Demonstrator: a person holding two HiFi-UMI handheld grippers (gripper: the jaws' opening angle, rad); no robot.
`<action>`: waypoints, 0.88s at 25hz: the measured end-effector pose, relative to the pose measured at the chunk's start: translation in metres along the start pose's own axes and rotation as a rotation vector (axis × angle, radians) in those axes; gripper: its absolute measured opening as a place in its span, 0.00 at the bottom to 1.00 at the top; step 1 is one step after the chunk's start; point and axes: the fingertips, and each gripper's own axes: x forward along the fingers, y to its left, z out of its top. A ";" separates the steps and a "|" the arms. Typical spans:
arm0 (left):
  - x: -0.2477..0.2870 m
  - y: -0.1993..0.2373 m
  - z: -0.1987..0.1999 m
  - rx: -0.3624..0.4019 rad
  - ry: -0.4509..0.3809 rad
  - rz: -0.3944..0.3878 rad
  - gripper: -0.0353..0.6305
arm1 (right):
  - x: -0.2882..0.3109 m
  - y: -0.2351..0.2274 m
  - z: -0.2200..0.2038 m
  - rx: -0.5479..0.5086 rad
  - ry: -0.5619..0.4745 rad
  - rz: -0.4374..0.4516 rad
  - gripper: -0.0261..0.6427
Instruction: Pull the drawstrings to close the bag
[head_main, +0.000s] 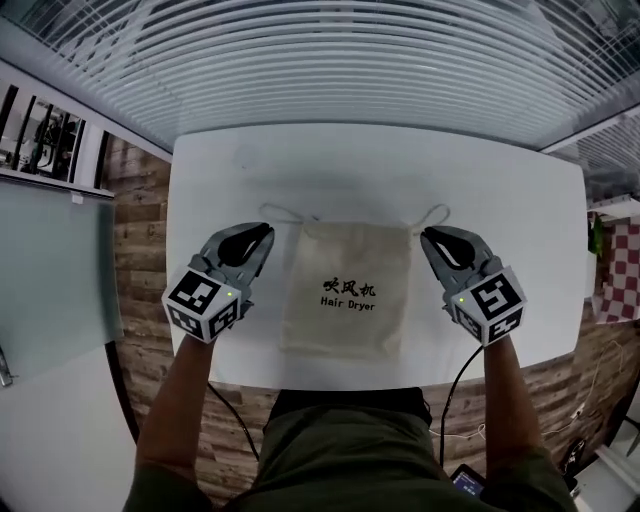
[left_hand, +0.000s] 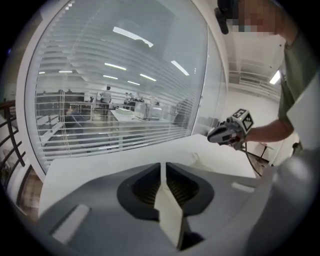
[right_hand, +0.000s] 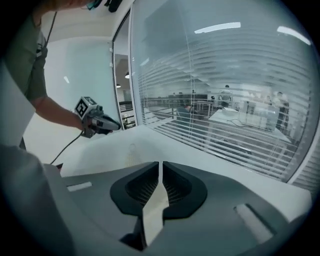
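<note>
A beige drawstring bag (head_main: 347, 290) printed "Hair Dryer" lies flat in the middle of the white table (head_main: 380, 160), mouth toward the far edge. Its left drawstring (head_main: 284, 212) and right drawstring (head_main: 436, 214) loop out from the top corners. My left gripper (head_main: 266, 233) hovers just left of the bag's top left corner, its jaws only a narrow slit apart with nothing between them. Level with the top right corner is my right gripper (head_main: 427, 236), shut and empty. In the left gripper view the right gripper (left_hand: 211, 137) shows across the table.
Window blinds (head_main: 340, 60) run behind the table's far edge. The floor (head_main: 140, 220) around the table is wood plank, with a glass partition (head_main: 50, 260) at the left. A black cable (head_main: 452, 390) hangs from the right gripper past the near table edge.
</note>
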 end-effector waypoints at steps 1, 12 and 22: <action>0.006 0.002 -0.003 0.023 0.016 -0.007 0.11 | 0.004 -0.005 -0.008 -0.037 0.030 0.006 0.06; 0.068 0.018 -0.029 0.309 0.229 -0.108 0.17 | 0.039 -0.044 -0.073 -0.436 0.275 0.079 0.15; 0.088 0.031 -0.066 0.662 0.492 -0.249 0.23 | 0.054 -0.070 -0.108 -0.635 0.440 0.166 0.19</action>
